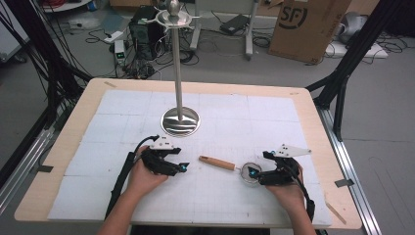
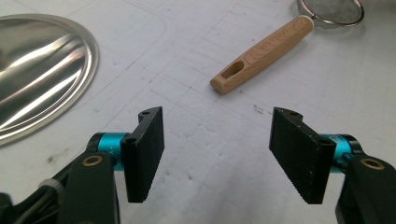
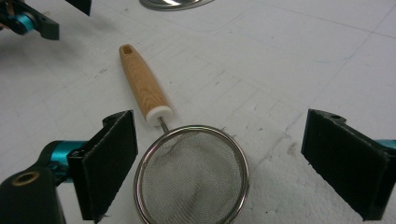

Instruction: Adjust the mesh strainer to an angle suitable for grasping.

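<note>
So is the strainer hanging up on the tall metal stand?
No, the strainer lies flat on the table, apart from the stand.

Black gripper [image 2: 215,154] pads w/ teal collars, brass screws, black cables.

The left gripper [image 2: 217,156] is seen with its two black jaws held wide apart above the white gridded mat [image 2: 196,74], nothing between them. A wooden strainer handle [image 2: 261,55] lies ahead, slotted end nearest, apart from both jaws. The mesh strainer bowl [image 2: 332,11] is cut off at top. A polished steel base [image 2: 39,70] is observed at left.
</note>
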{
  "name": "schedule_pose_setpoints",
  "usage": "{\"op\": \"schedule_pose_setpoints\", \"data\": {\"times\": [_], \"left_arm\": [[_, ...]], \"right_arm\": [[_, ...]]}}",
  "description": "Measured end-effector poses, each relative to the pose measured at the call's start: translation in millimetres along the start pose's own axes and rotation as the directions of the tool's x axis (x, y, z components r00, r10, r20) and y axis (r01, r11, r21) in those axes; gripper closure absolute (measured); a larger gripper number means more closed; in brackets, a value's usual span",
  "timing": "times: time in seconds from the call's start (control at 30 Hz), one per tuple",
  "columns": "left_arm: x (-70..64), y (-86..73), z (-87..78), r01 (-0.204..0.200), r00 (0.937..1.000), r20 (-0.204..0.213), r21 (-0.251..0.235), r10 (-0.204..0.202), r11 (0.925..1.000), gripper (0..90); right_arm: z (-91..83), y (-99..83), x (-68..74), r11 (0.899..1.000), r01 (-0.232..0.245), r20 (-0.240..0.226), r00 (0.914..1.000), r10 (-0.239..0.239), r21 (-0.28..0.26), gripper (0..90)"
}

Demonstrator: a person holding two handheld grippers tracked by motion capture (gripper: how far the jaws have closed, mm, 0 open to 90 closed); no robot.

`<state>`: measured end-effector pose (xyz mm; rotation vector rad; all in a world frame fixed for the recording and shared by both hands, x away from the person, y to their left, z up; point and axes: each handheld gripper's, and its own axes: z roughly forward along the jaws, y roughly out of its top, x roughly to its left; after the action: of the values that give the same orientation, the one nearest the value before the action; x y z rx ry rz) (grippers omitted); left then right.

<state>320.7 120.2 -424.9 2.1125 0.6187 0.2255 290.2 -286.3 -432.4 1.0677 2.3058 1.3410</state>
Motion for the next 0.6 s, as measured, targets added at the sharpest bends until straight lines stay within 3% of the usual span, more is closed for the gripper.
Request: {"op": "schedule_pose_setpoints", "data": {"times": [0.27, 0.6], "left_arm": [[6.4, -7.9, -24.1, 0.021, 0.9998, -0.004, -0.044, -0.021, 0.9988, 30.5], [16.4, -10.8, -47.0, 0.049, 0.9973, -0.047, -0.13, -0.056, 0.9902, 19.7]], "right_arm": [[0.0, 1.3, 0.8, 1.0, 0.006, -0.002, 1.0, -0.006, -0.003, 9.7], [0.8, 1.1, -0.2, 1.0, 0.008, 0.004, 1.0, -0.008, 0.004, 9.7]]}}
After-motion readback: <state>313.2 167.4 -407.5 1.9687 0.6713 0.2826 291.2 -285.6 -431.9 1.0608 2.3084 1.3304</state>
